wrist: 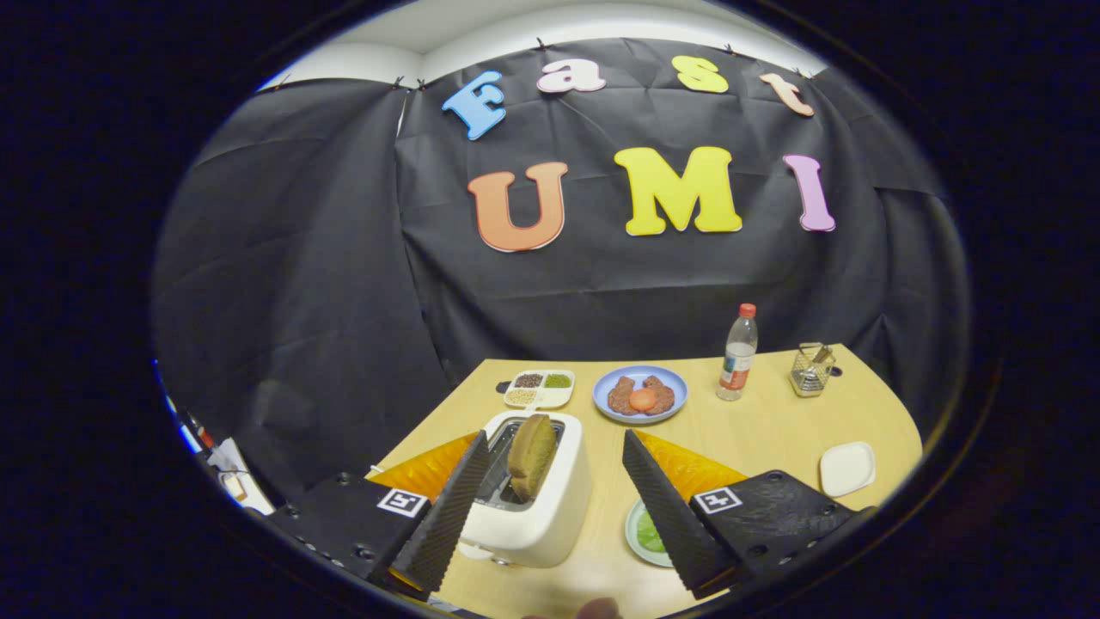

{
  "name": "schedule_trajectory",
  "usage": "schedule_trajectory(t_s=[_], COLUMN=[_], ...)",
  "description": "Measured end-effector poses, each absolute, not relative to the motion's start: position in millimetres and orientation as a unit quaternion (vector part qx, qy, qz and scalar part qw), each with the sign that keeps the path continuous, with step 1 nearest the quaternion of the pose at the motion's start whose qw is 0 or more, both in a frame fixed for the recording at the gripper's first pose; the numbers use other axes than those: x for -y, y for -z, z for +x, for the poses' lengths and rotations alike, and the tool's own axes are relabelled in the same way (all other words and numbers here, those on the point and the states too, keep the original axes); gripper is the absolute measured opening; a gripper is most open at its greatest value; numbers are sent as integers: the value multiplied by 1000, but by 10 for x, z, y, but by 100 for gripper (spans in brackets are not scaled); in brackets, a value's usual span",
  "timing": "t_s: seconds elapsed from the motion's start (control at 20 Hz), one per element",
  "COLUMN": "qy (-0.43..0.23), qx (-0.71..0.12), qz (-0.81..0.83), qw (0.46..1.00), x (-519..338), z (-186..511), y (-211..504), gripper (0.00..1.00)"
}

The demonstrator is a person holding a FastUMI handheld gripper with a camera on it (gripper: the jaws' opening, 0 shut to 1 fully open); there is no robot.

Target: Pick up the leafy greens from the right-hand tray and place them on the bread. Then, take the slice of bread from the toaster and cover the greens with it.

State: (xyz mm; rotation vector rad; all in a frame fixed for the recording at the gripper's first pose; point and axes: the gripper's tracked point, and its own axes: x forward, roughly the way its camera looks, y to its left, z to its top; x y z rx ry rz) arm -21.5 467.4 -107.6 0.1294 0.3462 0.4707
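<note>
My gripper (555,434) is open, its two black ribbed fingers spread wide above the table. Between them stands a white toaster (537,516) with a brown slice of bread (531,456) sticking up out of its slot, closer to my left finger. Neither finger touches the toaster or the slice. A small green plate (640,535) with leafy greens (650,537) lies right of the toaster, partly hidden behind my right finger. Beyond the fingers sits a blue plate (640,394) holding two brown pieces and an orange round on top.
A white divided tray (539,389) with grains lies left of the blue plate. A plastic bottle (737,352) and a wire holder (810,370) stand at the back right. A small white square dish (846,468) rests near the table's right edge.
</note>
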Motion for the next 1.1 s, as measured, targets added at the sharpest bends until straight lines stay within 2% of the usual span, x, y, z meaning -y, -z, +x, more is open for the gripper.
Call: schedule_trajectory(t_s=[0.2, 0.45, 0.6, 0.75, 0.8, 1.0, 1.05, 1.1], qy=[-200, -168, -153, -154, -154, -150, -149, -147], qx=[-194, -223, -232, -242, -245, -240, -246, -254], qz=[67, 82, 74, 66, 62, 54, 51, 54], qw=[958, 957, 958, 956, 955, 957, 956, 955], x=[-4967, -5182, -5246, -5335, -5344, -5353, -5341, -5306], z=[3, 222, 275, 297, 299, 345, 351, 362], y=[1351, 1580, 1685, 1768, 1793, 1773, 1801, 1813], gripper=[96, 87, 78, 63, 61, 23, 19, 19])
